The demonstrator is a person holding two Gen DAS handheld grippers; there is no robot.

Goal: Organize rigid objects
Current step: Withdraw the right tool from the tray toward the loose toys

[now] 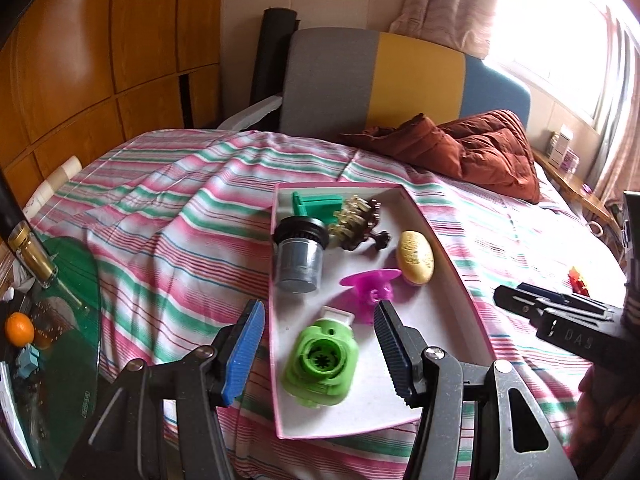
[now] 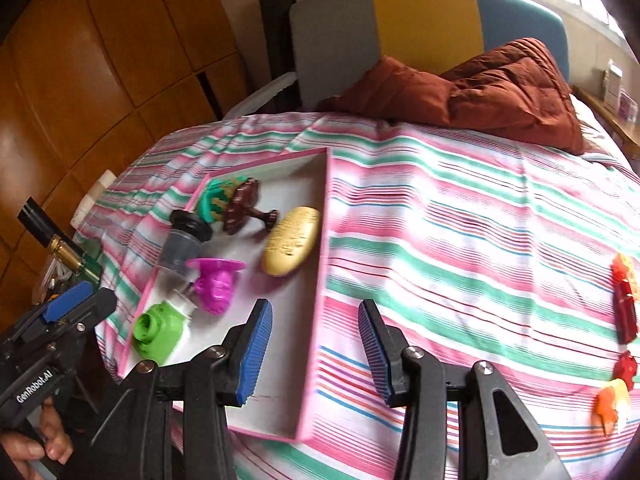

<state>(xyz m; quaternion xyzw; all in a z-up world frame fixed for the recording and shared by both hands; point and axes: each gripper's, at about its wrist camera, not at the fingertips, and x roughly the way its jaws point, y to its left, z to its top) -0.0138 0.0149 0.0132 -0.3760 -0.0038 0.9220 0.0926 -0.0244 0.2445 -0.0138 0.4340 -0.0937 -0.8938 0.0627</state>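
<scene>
A pink-rimmed white tray (image 1: 448, 264) (image 2: 316, 280) lies on the striped bed. It holds a lime green part (image 1: 320, 364) (image 2: 158, 330), a magenta piece (image 1: 372, 286) (image 2: 216, 284), a gold oval (image 1: 415, 258) (image 2: 292, 246), a clear jar with black lid (image 1: 298, 252) (image 2: 186, 240), a teal part (image 1: 320, 204) and a brown piece (image 1: 360, 222) (image 2: 244, 206). My left gripper (image 1: 318, 350) is open above the green part. My right gripper (image 2: 316, 350) is open over the tray's right rim. Red and orange toys (image 2: 624, 308) (image 1: 578, 280) lie on the bed at the right.
A rust-coloured quilted jacket (image 1: 472, 148) (image 2: 480, 92) lies near the headboard (image 1: 400, 76). A glass side table (image 1: 68, 308) at the left holds a bottle (image 1: 32, 256) and an orange (image 1: 18, 328). Wooden wardrobes stand behind. A shelf runs under the window.
</scene>
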